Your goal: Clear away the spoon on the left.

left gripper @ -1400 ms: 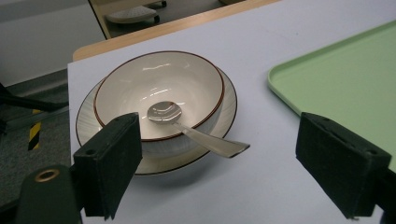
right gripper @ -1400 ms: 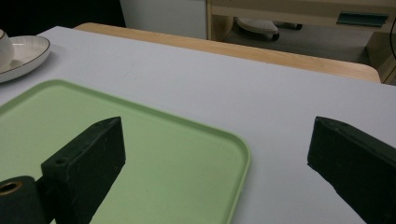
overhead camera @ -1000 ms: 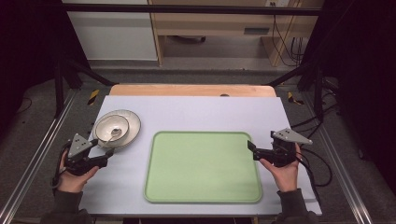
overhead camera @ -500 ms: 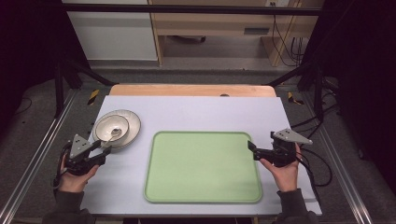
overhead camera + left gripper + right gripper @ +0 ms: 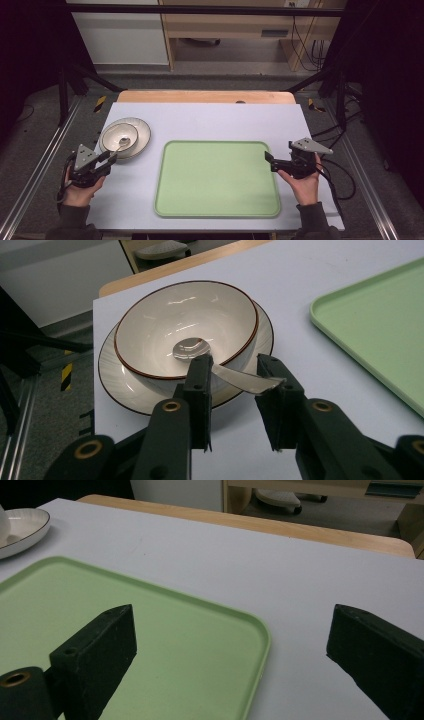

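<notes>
Left gripper (image 5: 111, 158): held in the person's left hand at the table's left edge, pointing at the dishes; in the left gripper view (image 5: 234, 385) its fingers have just been closing, with the spoon's handle between them.
Grip: the handle's end touches the right finger (image 5: 277, 390) and the shaft passes close by the left finger; whether both press on it I cannot tell.
Spoon (image 5: 220, 365): metal, its scoop lying in the bottom of the bowl, its handle sloping out over the rim toward the gripper.
Bowl (image 5: 165, 325): cream with a dark rim line, sitting upright on the plate.
Plate (image 5: 117, 382): same cream ware, on the white table (image 5: 210, 120) just left of the tray.
Tray (image 5: 217, 180): pale green, flat, in the middle of the table.
Right gripper (image 5: 270, 161): in the right hand at the tray's right edge; in the right gripper view (image 5: 230, 645) its fingers stand wide apart, one above the tray's corner, one above the bare table, grasping nothing.
</notes>
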The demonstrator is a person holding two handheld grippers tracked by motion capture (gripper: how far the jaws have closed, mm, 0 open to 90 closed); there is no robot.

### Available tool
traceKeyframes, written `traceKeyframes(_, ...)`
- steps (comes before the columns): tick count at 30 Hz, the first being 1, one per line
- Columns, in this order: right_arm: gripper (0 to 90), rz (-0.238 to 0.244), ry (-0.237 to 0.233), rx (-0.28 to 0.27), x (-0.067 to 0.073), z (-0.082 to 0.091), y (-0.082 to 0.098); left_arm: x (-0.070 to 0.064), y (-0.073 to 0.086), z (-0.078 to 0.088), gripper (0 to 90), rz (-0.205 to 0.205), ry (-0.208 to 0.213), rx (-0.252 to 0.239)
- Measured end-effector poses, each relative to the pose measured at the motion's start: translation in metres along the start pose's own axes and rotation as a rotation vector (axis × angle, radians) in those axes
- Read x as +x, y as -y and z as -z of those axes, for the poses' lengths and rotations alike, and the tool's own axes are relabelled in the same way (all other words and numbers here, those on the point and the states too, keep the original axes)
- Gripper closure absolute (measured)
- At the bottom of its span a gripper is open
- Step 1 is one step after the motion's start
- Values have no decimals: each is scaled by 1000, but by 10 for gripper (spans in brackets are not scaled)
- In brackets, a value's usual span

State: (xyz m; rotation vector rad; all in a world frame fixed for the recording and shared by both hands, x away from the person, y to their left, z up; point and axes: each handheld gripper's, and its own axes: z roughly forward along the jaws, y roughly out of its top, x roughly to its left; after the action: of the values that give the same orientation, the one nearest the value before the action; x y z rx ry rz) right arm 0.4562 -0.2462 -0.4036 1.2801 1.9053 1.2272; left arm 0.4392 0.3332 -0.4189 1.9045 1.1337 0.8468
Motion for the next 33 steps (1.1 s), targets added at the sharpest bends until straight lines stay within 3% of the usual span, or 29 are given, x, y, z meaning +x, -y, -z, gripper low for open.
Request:
traceKeyframes(25, 67, 9, -3, 17, 1, -2, 0, -4, -2, 4, 849, -23, -27, 7)
traceKeyframes(33, 67, 9, -6, 20, 1, -2, 0, -4, -3, 5, 879, -14, -36, 8)
